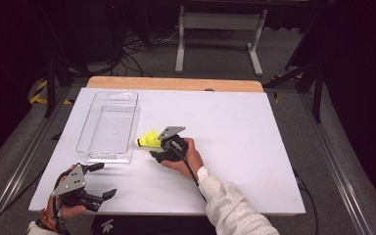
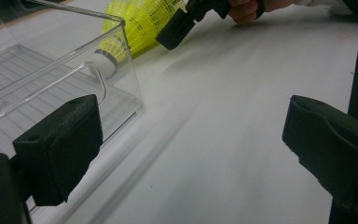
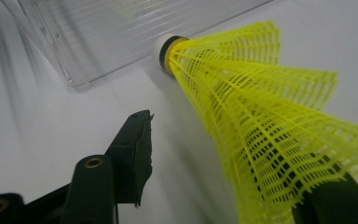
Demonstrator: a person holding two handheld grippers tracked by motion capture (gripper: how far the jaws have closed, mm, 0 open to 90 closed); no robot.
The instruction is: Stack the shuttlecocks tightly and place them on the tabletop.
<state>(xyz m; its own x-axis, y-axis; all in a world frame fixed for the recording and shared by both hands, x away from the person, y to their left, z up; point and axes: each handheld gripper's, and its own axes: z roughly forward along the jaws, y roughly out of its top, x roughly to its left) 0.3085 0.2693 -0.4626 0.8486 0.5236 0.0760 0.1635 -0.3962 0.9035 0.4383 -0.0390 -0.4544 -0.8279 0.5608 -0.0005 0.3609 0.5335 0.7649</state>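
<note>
A yellow mesh shuttlecock (image 1: 151,140) lies on its side on the white table (image 1: 235,147), its white cork pointing at the near right corner of an empty clear plastic bin (image 1: 108,93). My right gripper (image 1: 154,147) reaches it from the skirt end, open, with the skirt (image 3: 261,116) between its jaws. In the right gripper view the left jaw stands clear of the skirt while the right jaw sits against or under its rim. My left gripper (image 1: 104,181) rests at the near left edge of the table, open and holding nothing, well apart from the shuttlecock (image 2: 140,23).
The clear bin (image 2: 51,70) stands at the left of the table, its long side running away from me. A wooden strip (image 1: 176,84) borders the far edge. Beyond the table are a white stand's legs (image 1: 215,29) and floor cables.
</note>
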